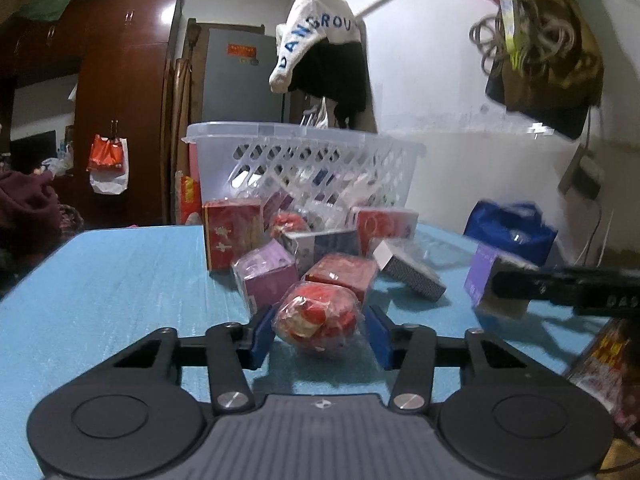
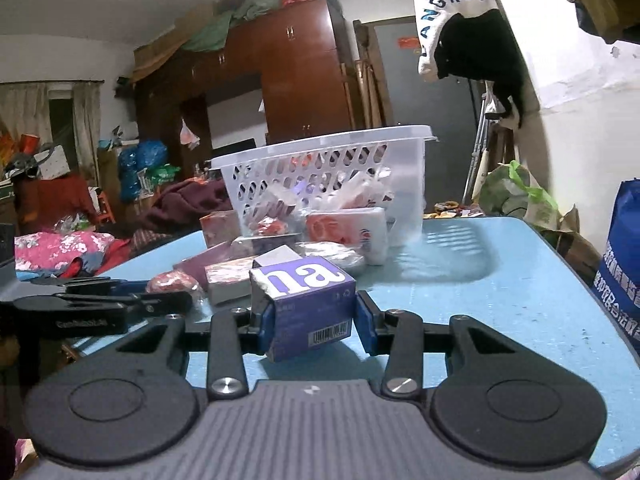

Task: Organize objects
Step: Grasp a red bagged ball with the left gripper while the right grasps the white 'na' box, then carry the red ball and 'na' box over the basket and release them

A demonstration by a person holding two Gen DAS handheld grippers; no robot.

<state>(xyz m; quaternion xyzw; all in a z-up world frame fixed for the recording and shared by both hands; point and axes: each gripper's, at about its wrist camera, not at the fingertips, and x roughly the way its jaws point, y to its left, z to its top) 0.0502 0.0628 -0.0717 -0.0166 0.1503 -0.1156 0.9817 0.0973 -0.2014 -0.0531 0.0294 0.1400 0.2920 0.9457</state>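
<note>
Your left gripper has its blue pads on both sides of a red candy bag on the blue table. I cannot tell if they squeeze it yet. The bag looks soft and crinkly, so hold its fat middle gently. Your right gripper is clamped on a purple box, stiff and light, held by its sides. The basket waits behind the pile of boxes.

The table carries one white basket, two grippers, and roughly ten small boxes and wrapped packets.
</note>
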